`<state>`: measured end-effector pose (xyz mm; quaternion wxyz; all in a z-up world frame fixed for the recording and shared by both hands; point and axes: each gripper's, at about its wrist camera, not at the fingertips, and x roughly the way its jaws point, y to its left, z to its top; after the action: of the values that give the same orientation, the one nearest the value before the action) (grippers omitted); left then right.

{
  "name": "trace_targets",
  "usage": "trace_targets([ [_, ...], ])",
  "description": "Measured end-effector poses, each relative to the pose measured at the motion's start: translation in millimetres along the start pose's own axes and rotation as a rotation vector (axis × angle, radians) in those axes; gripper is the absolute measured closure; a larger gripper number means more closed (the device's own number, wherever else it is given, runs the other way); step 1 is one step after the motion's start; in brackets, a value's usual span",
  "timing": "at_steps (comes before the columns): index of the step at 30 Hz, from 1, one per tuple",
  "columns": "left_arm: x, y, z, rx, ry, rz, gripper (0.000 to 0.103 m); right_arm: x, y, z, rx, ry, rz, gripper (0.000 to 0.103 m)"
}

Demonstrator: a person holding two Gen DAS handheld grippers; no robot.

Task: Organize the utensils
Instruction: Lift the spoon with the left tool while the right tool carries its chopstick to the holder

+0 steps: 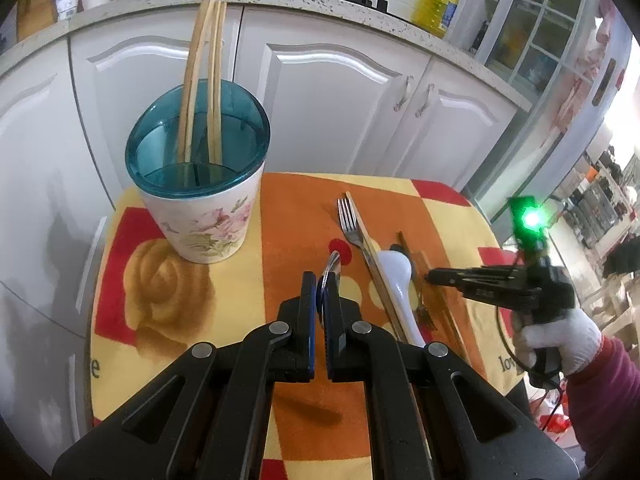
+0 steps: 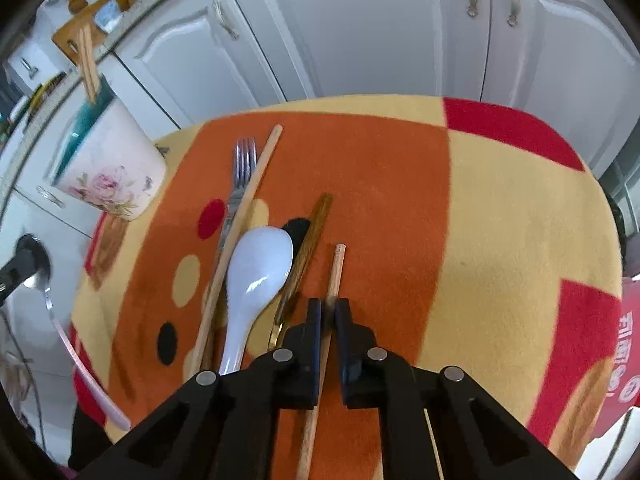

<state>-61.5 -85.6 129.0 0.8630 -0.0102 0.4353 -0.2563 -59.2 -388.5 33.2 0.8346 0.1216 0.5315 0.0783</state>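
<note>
While the cloth (image 1: pixel 296 216) is showing only a cut-off "lov", the left gripper (image 1: pixel 320 280) is clamping a metal spoon (image 1: pixel 332 266) above it, near the cup (image 1: pixel 200 200) of chopsticks (image 1: pixel 204 80). The right gripper (image 2: pixel 329 308) is pinching one chopstick (image 2: pixel 334 272) beside the white spoon (image 2: pixel 256 272) and fork (image 2: pixel 242 168).

Both views are taken steeply downward along tongs, close above the desk (image 1: pixel 288 208); cabinet doors (image 2: pixel 360 28) are faced, and the fork (image 1: pixel 349 220) is shared.

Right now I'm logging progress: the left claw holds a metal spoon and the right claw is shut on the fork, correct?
Not the fork. The right wrist view shows the right claw shut on a chopstick; the fork lies on the cloth. The left claw does hold the metal spoon.
</note>
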Motion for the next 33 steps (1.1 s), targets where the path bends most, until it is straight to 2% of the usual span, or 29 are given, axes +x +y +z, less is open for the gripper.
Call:
trace_targets([
  [10,-51.8,15.2,23.9,-0.039,-0.13,0.007,0.102,-129.8,12.3,-2.2,-0.01,-0.273,0.159,0.098],
  [13,-61.7,21.8,28.3,-0.048,-0.153,0.027,0.101,-119.0,17.8,3.1,-0.039,-0.233,0.058,0.098],
  [16,-66.8,25.6,26.3,-0.057,-0.164,0.031,0.101,-85.1,12.6,1.7,-0.021,-0.143,0.001,0.096],
  [18,-68.0,27.0,23.4,-0.06,-0.163,0.03,0.101,-55.8,8.6,-3.4,-0.021,-0.074,-0.054,0.084],
  [19,-67.3,28.3,21.3,-0.063,-0.159,0.03,0.101,-43.7,5.9,-6.4,-0.017,-0.049,-0.076,0.072],
  [20,-65.4,29.0,21.3,-0.066,-0.154,0.031,0.101,-31.0,3.2,-8.4,-0.009,-0.025,-0.08,0.07],
  [23,-63.1,33.5,18.0,-0.079,-0.143,0.035,0.101,-1.2,0.8,-12.2,0.0,0.038,-0.082,0.071],
  [24,-63.0,33.2,17.5,-0.083,-0.141,0.037,0.101,8.9,2.0,-12.9,-0.01,0.048,-0.095,0.074],
  [26,-61.4,34.5,18.6,-0.09,-0.137,0.042,0.101,12.9,6.3,-11.1,-0.038,0.008,-0.141,0.093],
  [29,-63.6,35.2,20.9,-0.097,-0.145,0.045,0.101,3.0,2.9,-8.5,0.011,0.002,-0.061,0.097],
  [33,-73.5,37.1,26.9,-0.092,-0.173,0.048,0.101,-39.5,0.8,-6.3,0.025,-0.078,0.02,0.097],
])
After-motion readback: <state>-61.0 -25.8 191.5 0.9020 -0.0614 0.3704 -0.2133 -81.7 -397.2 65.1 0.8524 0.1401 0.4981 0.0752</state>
